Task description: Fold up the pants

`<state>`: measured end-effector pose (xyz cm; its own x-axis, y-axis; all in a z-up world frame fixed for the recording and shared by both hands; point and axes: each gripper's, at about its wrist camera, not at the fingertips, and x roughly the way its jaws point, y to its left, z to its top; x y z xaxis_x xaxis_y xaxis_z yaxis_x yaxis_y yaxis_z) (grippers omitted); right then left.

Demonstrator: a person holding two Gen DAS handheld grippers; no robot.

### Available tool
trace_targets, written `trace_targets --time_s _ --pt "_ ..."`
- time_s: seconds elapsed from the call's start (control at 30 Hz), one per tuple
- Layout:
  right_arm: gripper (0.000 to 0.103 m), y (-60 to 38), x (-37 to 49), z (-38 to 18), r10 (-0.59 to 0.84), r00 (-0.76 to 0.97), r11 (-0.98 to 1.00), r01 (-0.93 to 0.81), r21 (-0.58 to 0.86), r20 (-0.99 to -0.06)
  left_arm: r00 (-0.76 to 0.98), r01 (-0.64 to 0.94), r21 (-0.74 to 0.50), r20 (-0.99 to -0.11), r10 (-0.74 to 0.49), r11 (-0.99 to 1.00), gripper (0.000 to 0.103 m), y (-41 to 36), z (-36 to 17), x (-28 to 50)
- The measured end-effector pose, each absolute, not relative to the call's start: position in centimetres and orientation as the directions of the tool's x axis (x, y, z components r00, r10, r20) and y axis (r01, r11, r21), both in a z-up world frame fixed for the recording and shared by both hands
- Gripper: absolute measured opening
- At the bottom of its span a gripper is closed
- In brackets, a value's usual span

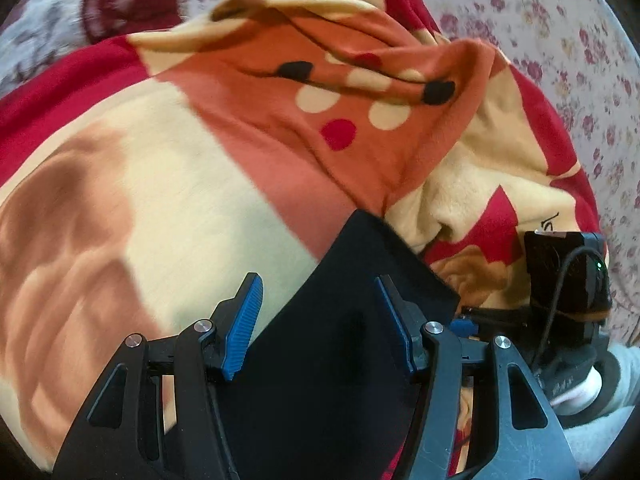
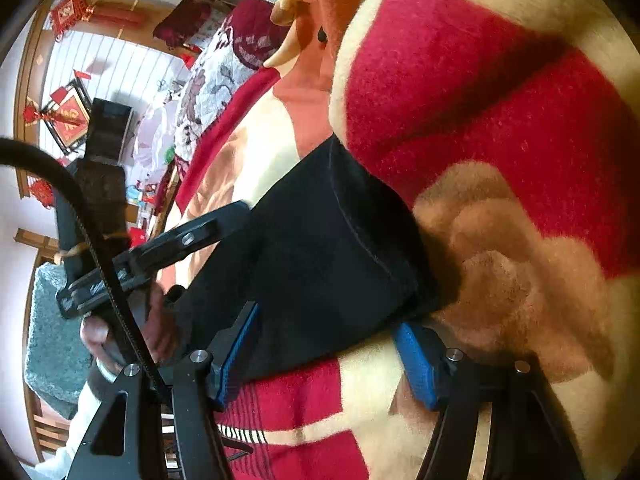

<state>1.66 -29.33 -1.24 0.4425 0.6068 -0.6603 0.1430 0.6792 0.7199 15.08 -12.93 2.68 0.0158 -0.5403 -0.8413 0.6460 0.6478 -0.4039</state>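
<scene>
Black fabric, the folded pants, lay on a plush blanket patterned in red, cream and orange, which covered a bed with a floral sheet at its far right.

From the left wrist camera, the left gripper pointed steeply down at the pants. Its blue-padded fingers stood well apart, one on each side of the dark cloth; the right pad lay against the fabric's edge while the left pad stood clear of it, so the cloth was between them but not pinched. A folded corner of the pants reached just beyond the fingertips toward a rumpled orange fold of blanket with cream, red and black dots. At the near right, the right gripper showed with its cable and a sleeve behind it.

From the right wrist camera, the right gripper had its fingers spread wide, with the near edge of the pants lying between them on the blanket. Neither pad pressed the cloth. The left gripper reached in from the left, its finger at the pants' left edge, held by a hand.
</scene>
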Motion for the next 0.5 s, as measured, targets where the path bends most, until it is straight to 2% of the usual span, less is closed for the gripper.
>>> trace_targets --time_s 0.23,0.43,0.47,0.5 --pt "0.073 -30.0 0.9 -1.5 0.640 0.465 0.641 0.116 0.759 -0.612 -0.108 0.744 -0.423 -0.840 -0.532 0.517 0.059 -17.6 1.4 15.0" --pt "0.076 -30.1 0.9 -1.6 0.652 0.477 0.628 0.095 0.772 -0.589 -0.192 0.760 -0.472 -0.820 -0.539 0.448 0.059 -18.8 1.0 16.0" --pt "0.076 -30.1 0.9 -1.6 0.655 0.476 0.627 0.091 0.774 -0.586 -0.192 0.765 -0.469 -0.820 -0.539 0.441 0.055 -18.9 0.9 16.0" --pt "0.075 -30.2 0.8 -1.6 0.656 0.476 0.627 0.087 0.774 -0.586 -0.179 0.777 -0.452 -0.826 -0.535 0.438 0.041 -19.1 0.8 15.9"
